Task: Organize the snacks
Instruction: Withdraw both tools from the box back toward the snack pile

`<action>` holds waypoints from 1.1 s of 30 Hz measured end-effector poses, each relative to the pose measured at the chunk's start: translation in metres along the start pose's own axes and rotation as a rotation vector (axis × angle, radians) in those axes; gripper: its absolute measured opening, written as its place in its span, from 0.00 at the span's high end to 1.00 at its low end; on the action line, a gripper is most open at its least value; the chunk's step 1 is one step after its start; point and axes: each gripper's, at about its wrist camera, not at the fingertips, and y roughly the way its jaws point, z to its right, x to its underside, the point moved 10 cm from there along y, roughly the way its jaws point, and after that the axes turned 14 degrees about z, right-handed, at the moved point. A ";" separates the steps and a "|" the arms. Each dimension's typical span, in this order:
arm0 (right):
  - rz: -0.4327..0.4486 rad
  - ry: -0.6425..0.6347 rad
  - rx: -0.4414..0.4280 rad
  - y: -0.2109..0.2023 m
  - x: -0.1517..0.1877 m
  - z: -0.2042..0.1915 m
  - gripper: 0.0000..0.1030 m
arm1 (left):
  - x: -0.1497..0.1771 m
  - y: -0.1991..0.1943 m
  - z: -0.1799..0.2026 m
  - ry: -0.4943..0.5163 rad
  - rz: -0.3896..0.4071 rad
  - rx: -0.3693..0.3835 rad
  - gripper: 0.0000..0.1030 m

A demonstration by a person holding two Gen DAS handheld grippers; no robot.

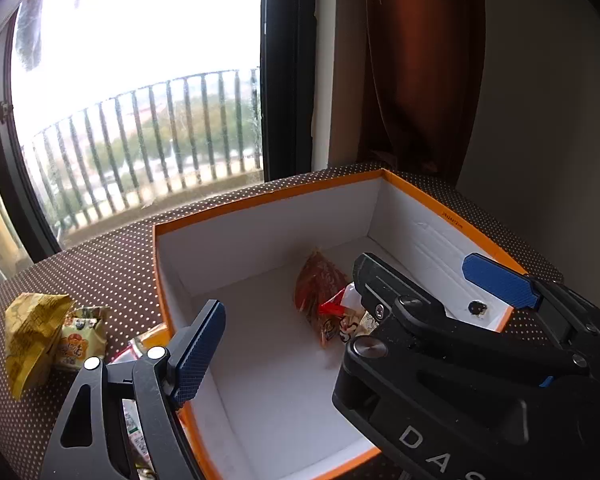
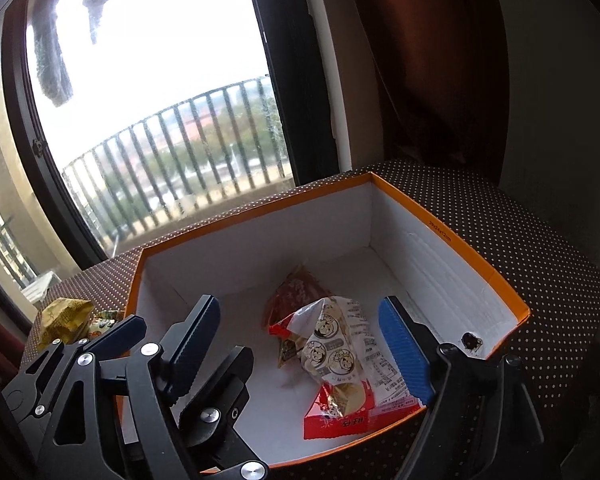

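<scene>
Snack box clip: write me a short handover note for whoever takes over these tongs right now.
Left tongs: open, empty, above the orange-rimmed box.
Right tongs: open, empty, above the white-and-red snack bag.
In the box: that bag and a reddish-brown packet, which it partly overlaps.
Done: two snacks boxed.
Left: the yellow packet and the smaller packet beside it lie on the dotted tablecloth left of the box; more wrappers show under the left tongs.
</scene>
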 end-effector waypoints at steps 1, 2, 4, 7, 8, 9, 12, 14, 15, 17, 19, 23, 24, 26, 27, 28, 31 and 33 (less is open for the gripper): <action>0.005 -0.005 -0.004 -0.004 0.000 0.000 0.18 | -0.001 -0.004 -0.001 -0.003 0.006 -0.003 0.21; 0.009 -0.011 -0.010 -0.007 -0.001 -0.002 0.18 | -0.001 -0.006 -0.002 -0.005 0.010 -0.006 0.21; 0.014 -0.021 -0.021 -0.014 -0.002 -0.007 0.18 | -0.002 -0.012 -0.005 -0.010 0.021 -0.014 0.21; 0.021 -0.034 -0.036 -0.021 -0.004 -0.017 0.18 | -0.004 -0.022 -0.009 -0.018 0.034 -0.025 0.21; 0.024 -0.037 -0.039 -0.023 -0.005 -0.021 0.18 | -0.004 -0.024 -0.011 -0.020 0.037 -0.028 0.21; 0.027 -0.039 -0.042 -0.026 -0.005 -0.023 0.18 | -0.004 -0.028 -0.012 -0.022 0.042 -0.031 0.21; 0.039 -0.051 -0.052 -0.036 -0.007 -0.031 0.18 | -0.005 -0.039 -0.016 -0.032 0.061 -0.038 0.21; 0.048 -0.061 -0.057 -0.041 -0.008 -0.038 0.18 | -0.006 -0.044 -0.020 -0.039 0.070 -0.044 0.21; 0.052 -0.066 -0.060 -0.044 -0.008 -0.041 0.18 | -0.006 -0.047 -0.021 -0.043 0.073 -0.046 0.21; 0.057 -0.075 -0.066 -0.049 -0.008 -0.048 0.18 | -0.005 -0.053 -0.024 -0.050 0.081 -0.053 0.21; 0.064 -0.083 -0.074 -0.055 -0.008 -0.054 0.18 | -0.004 -0.059 -0.027 -0.058 0.086 -0.059 0.21; 0.078 -0.093 -0.096 -0.064 -0.005 -0.068 0.18 | 0.001 -0.075 -0.037 -0.063 0.097 -0.079 0.21; 0.080 -0.092 -0.103 -0.065 -0.004 -0.072 0.18 | 0.002 -0.079 -0.039 -0.062 0.101 -0.087 0.20; 0.083 -0.093 -0.120 -0.068 -0.001 -0.078 0.18 | 0.004 -0.084 -0.044 -0.064 0.107 -0.100 0.21; 0.085 -0.096 -0.129 -0.070 0.000 -0.082 0.18 | 0.005 -0.087 -0.046 -0.068 0.110 -0.106 0.21; 0.085 -0.100 -0.137 -0.071 0.001 -0.085 0.18 | 0.006 -0.090 -0.049 -0.074 0.112 -0.110 0.21; 0.086 -0.115 -0.156 -0.078 0.005 -0.094 0.18 | 0.010 -0.098 -0.053 -0.083 0.116 -0.114 0.21; 0.088 -0.119 -0.176 -0.081 0.008 -0.101 0.18 | 0.011 -0.103 -0.056 -0.081 0.124 -0.124 0.20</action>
